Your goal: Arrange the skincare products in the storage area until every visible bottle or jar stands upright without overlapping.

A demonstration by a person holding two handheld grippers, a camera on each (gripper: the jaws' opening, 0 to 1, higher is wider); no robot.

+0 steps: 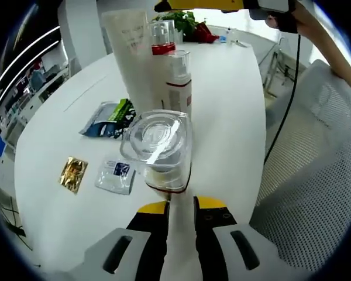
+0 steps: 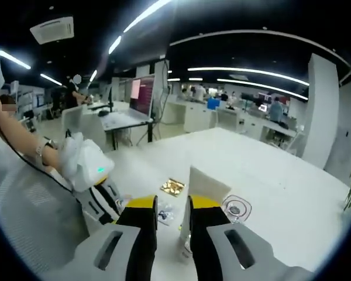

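On the round white table a tall white tube stands upright. Behind it is a clear bottle with a red band, and beside it a white bottle with a clear cap. A clear-capped jar stands nearest, just ahead of my left gripper, which is open by a narrow gap with nothing in it. My right gripper hovers slightly open beside the tube's flat top, holding nothing. It also appears above the tube. The left gripper is at the lower left.
Flat packets lie left of the bottles: a green and blue sachet, a gold packet and a clear sachet. A white mesh chair and a black cable are on the right. A plant stands at the far edge.
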